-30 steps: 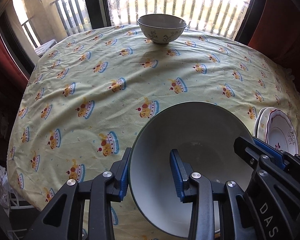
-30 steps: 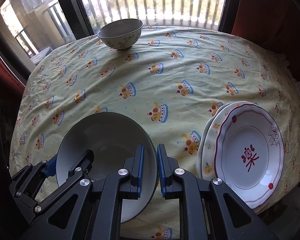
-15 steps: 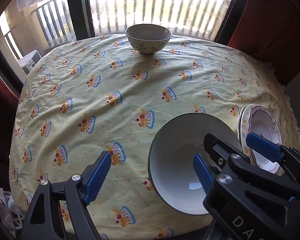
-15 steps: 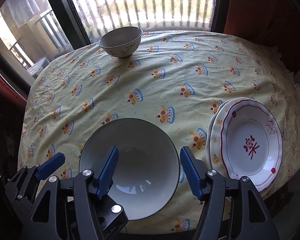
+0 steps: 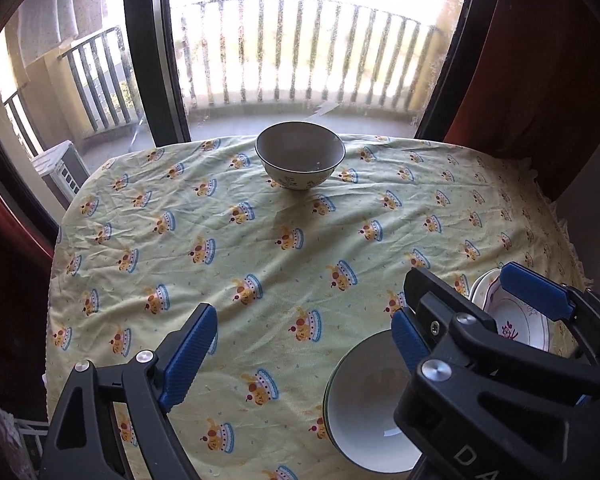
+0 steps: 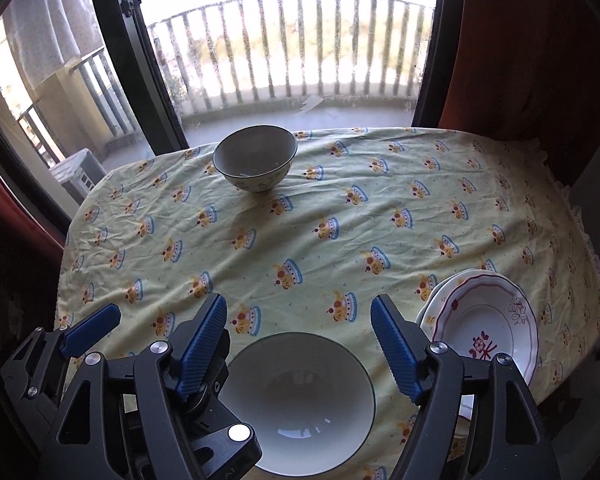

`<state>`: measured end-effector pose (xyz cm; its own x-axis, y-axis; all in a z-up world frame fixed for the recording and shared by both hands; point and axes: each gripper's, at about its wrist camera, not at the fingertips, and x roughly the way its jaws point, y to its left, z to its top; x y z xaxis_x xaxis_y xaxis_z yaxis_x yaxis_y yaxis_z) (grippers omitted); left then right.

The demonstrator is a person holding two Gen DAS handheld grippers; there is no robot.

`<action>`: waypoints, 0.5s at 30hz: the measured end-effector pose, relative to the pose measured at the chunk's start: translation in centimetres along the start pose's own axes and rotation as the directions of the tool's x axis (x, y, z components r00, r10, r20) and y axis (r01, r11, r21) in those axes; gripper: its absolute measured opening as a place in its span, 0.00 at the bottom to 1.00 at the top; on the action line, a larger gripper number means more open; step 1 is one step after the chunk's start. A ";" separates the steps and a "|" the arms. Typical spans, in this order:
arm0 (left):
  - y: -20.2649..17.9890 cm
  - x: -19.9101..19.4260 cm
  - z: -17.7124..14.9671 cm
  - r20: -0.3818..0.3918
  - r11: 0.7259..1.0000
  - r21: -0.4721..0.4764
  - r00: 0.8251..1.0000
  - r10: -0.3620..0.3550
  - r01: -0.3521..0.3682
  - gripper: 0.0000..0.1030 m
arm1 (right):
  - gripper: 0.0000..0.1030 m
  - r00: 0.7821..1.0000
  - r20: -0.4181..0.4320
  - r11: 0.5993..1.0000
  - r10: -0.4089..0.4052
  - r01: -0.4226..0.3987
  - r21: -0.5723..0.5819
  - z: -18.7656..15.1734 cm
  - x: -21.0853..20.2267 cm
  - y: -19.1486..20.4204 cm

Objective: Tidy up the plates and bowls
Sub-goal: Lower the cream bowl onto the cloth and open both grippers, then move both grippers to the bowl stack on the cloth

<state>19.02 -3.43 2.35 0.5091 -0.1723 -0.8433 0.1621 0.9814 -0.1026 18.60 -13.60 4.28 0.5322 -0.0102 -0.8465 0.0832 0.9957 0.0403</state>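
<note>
A large white bowl with a dark rim sits on the yellow tablecloth near the front edge; it also shows in the left wrist view. My right gripper is open and raised above it, holding nothing. My left gripper is open and empty, raised to the left of that bowl. A smaller patterned bowl stands at the far edge, also seen in the right wrist view. A stack of red-rimmed plates lies at the front right, partly hidden in the left wrist view.
The round table carries a wrinkled yellow cloth with crown prints. A window with balcony railing is behind it. A red curtain hangs at the right. The table's front and right edges are close to the plates.
Both grippers opened and let go of the large bowl, which now rests on the cloth. Both grippers then rose and pulled back from it.
</note>
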 end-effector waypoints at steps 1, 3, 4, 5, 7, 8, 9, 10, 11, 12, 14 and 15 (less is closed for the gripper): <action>0.0 0.1 0.4 0.008 1.000 -0.005 1.000 0.005 -0.005 0.88 | 0.76 1.000 0.006 1.000 0.003 -0.003 -0.005 0.5 0.0 0.1; 0.0 0.2 1.3 0.023 1.000 -0.013 1.000 0.021 -0.020 0.88 | 0.76 1.000 0.021 1.000 0.009 -0.008 -0.014 1.4 0.2 0.1; -0.1 0.3 1.7 0.027 0.999 -0.019 0.999 0.035 -0.034 0.88 | 0.76 0.999 0.029 1.000 0.016 -0.015 -0.019 2.0 0.3 0.0; -0.2 0.4 2.1 0.031 0.999 -0.024 0.998 0.046 -0.045 0.88 | 0.76 0.999 0.033 1.000 0.020 -0.019 -0.023 2.5 0.5 -0.1; -0.4 0.7 3.0 0.041 0.998 -0.038 0.997 0.060 -0.058 0.88 | 0.76 0.999 0.037 0.999 0.028 -0.027 -0.031 3.5 0.9 -0.3; -0.5 0.9 3.4 0.048 0.997 -0.043 0.997 0.067 -0.065 0.88 | 0.76 0.999 0.041 0.999 0.035 -0.033 -0.039 4.0 1.1 -0.4; -0.7 1.1 3.8 0.054 0.996 -0.046 0.996 0.078 -0.075 0.88 | 0.76 0.998 0.046 0.998 0.042 -0.040 -0.047 4.5 1.3 -0.6; -0.9 1.3 4.2 0.055 0.995 -0.051 0.995 0.089 -0.086 0.88 | 0.76 0.998 0.050 0.997 0.050 -0.047 -0.056 5.0 1.6 -0.7; -1.0 1.5 4.6 0.057 0.994 -0.059 0.993 0.100 -0.097 0.87 | 0.76 0.997 0.050 0.997 0.056 -0.053 -0.064 5.5 1.9 -0.9; -1.1 1.8 4.9 0.058 0.992 -0.070 0.992 0.110 -0.106 0.87 | 0.76 0.997 0.050 0.996 0.065 -0.061 -0.071 6.0 2.2 -1.0; -1.3 2.4 5.6 0.062 0.988 -0.093 0.990 0.127 -0.121 0.87 | 0.76 0.995 0.050 0.993 0.083 -0.078 -0.091 7.0 2.9 -1.2; -1.4 2.7 6.0 0.063 0.986 -0.103 0.989 0.135 -0.128 0.87 | 0.76 0.995 0.052 0.991 0.089 -0.083 -0.104 7.5 3.2 -1.4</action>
<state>25.26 -5.76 3.40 0.5783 -0.0433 -0.8147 0.0073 0.9988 -0.0479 26.53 -15.67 5.47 0.5805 0.0733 -0.8109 -0.0491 0.9973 0.0550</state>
